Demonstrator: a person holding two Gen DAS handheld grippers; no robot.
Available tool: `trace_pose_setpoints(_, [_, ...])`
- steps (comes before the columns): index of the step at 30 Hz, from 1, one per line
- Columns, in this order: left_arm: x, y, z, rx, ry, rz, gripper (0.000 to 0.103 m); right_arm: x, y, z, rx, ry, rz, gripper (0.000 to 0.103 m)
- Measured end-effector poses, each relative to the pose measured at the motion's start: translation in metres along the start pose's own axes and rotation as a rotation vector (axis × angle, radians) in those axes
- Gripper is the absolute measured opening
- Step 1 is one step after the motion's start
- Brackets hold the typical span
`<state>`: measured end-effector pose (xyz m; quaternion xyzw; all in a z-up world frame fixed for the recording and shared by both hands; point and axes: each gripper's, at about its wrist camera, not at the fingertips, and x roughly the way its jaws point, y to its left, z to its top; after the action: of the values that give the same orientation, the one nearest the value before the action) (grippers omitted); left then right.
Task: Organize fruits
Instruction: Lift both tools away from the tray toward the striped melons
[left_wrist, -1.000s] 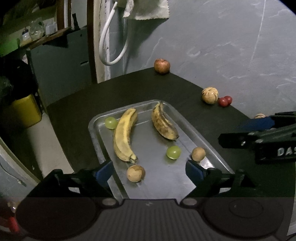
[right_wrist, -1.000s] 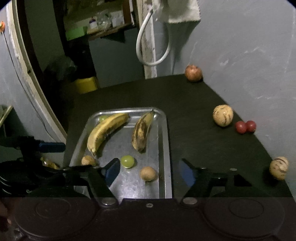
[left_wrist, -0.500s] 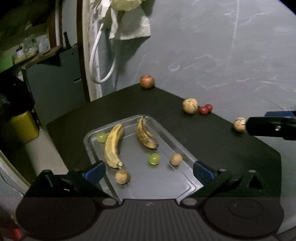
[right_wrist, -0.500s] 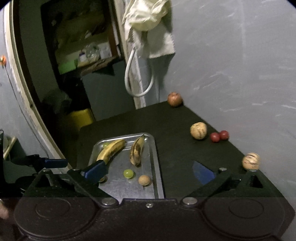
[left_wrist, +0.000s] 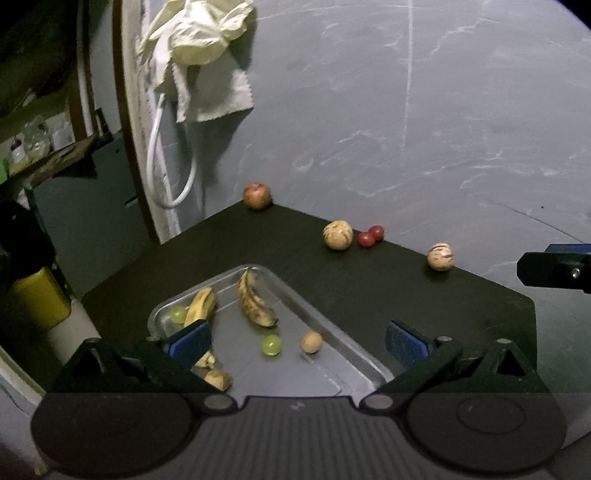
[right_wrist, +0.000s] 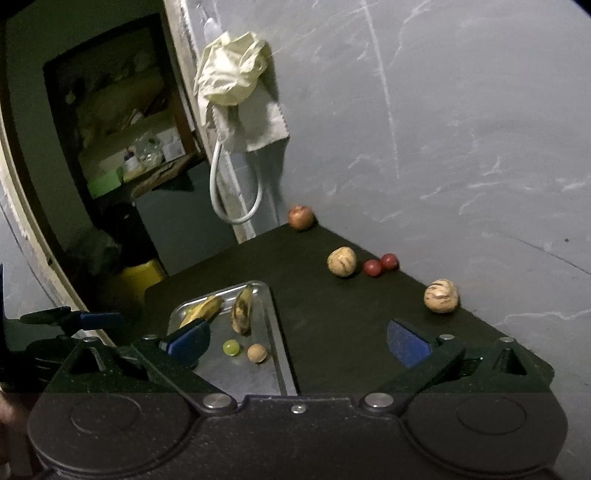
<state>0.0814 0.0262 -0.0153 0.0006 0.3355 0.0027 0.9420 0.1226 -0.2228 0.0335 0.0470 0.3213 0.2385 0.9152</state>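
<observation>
While both grippers gape, bananas (left_wrist: 255, 301) (two) on tray (left_wrist: 354, 356).

On the black table (left_wrist: 369, 295) a silvery metal tray (left_wrist: 354, 363) holds a yellow banana (left_wrist: 201, 308), a brown-blotched banana (left_wrist: 255, 302), pale green grapes (left_wrist: 270, 345) and small tan fruits (left_wrist: 311, 342). Far along the grey wall (left_wrist: 443, 110) sit a reddish apple (left_wrist: 256, 195), two red cherries (left_wrist: 370, 236) and cream melons with dark stripes (left_wrist: 440, 256). Both grippers carry blue pads (left_wrist: 404, 343).

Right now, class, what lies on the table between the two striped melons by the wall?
Two small red fruits, touching each other, lie between the nearer striped melon and the farther striped melon; both wrist views show it.
</observation>
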Motion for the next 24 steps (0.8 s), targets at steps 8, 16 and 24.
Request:
trace_pose_setpoints(8, [0.006, -0.014, 0.012, 0.054, -0.002, -0.023, 0.102, -0.008, -0.014, 0.000, 0.048, -0.028, -0.021, 0.102])
trace_pose_setpoints(16, [0.025, -0.013, 0.021, 0.087, 0.027, -0.041, 0.102, 0.006, -0.023, 0.000, 0.101, -0.016, -0.044, 0.102])
trace_pose_setpoints(24, [0.061, -0.007, 0.031, 0.125, 0.068, -0.086, 0.102, 0.029, -0.030, -0.003, 0.169, 0.012, -0.105, 0.102])
